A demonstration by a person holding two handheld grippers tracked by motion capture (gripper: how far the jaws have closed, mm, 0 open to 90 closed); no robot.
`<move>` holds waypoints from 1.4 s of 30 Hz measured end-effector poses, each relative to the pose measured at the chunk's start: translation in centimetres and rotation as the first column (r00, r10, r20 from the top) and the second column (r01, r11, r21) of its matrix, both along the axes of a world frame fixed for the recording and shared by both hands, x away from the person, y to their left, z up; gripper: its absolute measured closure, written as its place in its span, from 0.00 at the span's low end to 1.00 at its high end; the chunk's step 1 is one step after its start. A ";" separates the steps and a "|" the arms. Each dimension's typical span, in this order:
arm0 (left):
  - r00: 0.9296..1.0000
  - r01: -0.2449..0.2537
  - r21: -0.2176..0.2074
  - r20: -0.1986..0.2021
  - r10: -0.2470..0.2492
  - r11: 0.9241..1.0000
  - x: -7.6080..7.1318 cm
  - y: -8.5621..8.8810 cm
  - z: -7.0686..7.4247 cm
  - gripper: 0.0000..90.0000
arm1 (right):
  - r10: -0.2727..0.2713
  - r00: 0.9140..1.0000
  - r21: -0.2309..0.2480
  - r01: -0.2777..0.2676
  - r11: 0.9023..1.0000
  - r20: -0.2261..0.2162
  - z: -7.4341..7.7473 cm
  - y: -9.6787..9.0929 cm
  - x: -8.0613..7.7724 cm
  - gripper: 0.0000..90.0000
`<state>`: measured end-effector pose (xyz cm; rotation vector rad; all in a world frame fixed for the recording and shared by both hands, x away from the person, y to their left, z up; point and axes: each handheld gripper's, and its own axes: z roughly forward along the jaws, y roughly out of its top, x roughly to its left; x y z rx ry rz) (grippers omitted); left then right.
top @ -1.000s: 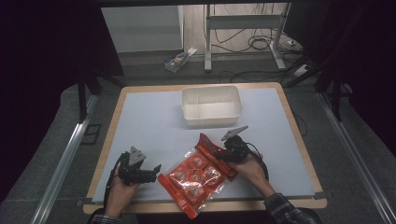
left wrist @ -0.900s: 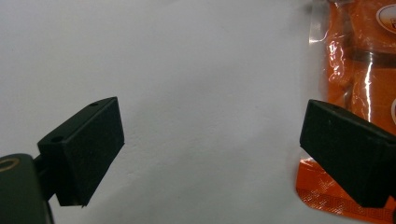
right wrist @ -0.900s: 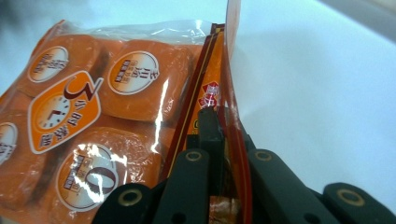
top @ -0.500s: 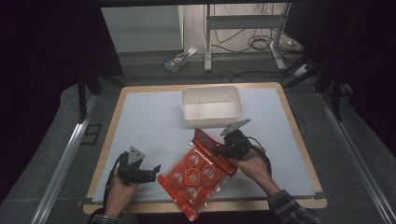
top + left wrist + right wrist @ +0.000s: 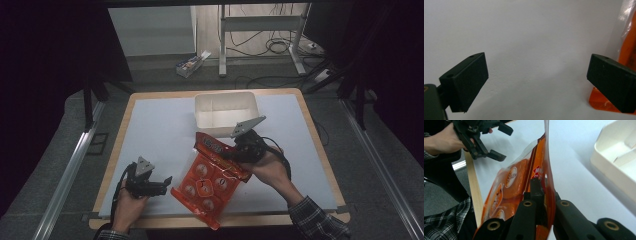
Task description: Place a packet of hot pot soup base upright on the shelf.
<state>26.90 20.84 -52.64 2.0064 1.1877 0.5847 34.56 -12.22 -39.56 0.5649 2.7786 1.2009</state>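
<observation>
While tilted, orange snack bag hangs clamped in right tongs.

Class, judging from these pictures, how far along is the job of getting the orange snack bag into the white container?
Done: the right hand-held gripper is shut on the top edge of the orange snack bag. In hand: the bag hangs tilted, its top raised and its lower end near the table's front edge. Left: it is not yet in the white container. The left hand-held gripper sits open beside the bag.
</observation>
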 end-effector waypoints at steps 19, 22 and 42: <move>1.000 0.000 0.022 0.014 0.000 1.000 -0.1 -0.3 -0.1 0.04 | 0.021 0.991 -0.045 -0.016 0.999 0.130 6.9 -0.1 0.0 0.99; 1.000 0.004 0.024 0.009 -0.005 1.000 -0.1 -0.3 -0.2 0.04 | 0.012 0.990 -0.042 -0.006 0.999 0.139 7.4 -0.4 0.1 0.99; 0.998 0.056 0.004 -0.028 -0.056 0.998 0.1 -0.6 -0.4 0.06 | -0.106 0.976 0.018 0.104 0.994 0.189 11.1 -3.6 5.0 0.99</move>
